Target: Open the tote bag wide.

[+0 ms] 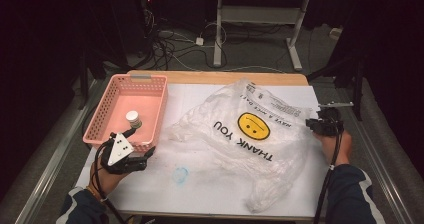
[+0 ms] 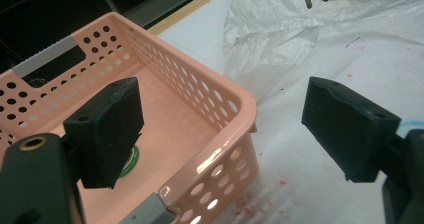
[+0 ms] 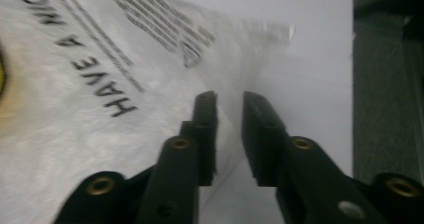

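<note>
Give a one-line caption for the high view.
Left gripper beside pink basket; right gripper at smiley plastic bag.

The basket (image 1: 150, 91) at the table's left edge is salmon pink, its walls patterned with rows of round holes and a grey label clip on the far rim. The small jar (image 1: 133, 119) inside is white-lidded. The plastic bag (image 1: 250, 134) is translucent white, printed with a yellow smiley face and black lettering. The table cover (image 1: 200, 194) is white, with a faint blue ring mark (image 1: 180, 174) near its front edge. Both grippers' jaws are black.
</note>
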`<action>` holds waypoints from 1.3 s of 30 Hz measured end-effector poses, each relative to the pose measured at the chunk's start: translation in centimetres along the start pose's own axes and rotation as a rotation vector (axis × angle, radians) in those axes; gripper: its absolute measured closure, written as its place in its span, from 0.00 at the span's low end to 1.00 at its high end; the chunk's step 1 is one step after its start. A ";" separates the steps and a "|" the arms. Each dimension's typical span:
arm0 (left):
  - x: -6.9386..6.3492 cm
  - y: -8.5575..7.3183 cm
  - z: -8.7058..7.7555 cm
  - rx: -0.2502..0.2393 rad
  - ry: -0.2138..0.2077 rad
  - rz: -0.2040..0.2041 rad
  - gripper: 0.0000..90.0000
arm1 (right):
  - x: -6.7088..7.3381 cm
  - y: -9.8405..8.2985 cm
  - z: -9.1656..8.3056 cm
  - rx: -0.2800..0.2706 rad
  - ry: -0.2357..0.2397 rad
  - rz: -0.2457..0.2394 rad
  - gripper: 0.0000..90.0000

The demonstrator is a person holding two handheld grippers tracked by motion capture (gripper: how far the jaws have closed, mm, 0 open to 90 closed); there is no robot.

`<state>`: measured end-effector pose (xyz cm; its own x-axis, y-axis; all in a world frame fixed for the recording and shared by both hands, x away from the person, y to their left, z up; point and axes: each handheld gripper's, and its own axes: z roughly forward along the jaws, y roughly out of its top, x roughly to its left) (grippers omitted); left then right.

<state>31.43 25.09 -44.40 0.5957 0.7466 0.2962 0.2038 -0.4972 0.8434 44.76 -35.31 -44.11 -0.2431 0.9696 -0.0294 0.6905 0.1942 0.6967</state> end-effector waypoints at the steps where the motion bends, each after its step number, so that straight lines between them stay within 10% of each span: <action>1: 0.0 0.0 0.0 0.001 -0.001 0.002 0.18 | 0.3 0.1 -0.8 -0.041 0.011 -0.011 0.75; 4: -0.1 0.0 0.1 0.001 -0.002 0.005 0.18 | 1.4 0.5 -2.5 -0.110 0.059 -0.054 0.69; 10: -0.4 0.1 0.0 0.011 -0.008 0.006 0.18 | 8.8 1.9 -6.2 -0.247 0.346 -0.249 0.63; 18: -0.8 0.1 0.3 0.027 -0.011 0.021 0.18 | 19.0 0.8 -5.5 -0.146 0.502 -0.580 0.46; 22: -0.8 0.1 0.4 0.032 -0.015 0.022 0.18 | 22.2 -0.1 -4.0 -0.080 0.543 -0.669 0.44; 32: -0.9 0.1 0.6 0.043 -0.026 0.028 0.18 | 25.3 -1.9 -0.6 0.059 0.500 -0.767 0.47; 39: -1.0 0.1 0.6 0.047 -0.030 0.036 0.18 | 24.7 -1.9 0.3 0.084 0.489 -0.724 0.89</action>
<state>31.33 24.04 -44.92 0.6265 0.7144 0.3115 0.2177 -0.5442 0.8103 37.66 -11.65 -46.40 -0.8921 0.4355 -0.1202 0.2970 0.7658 0.5703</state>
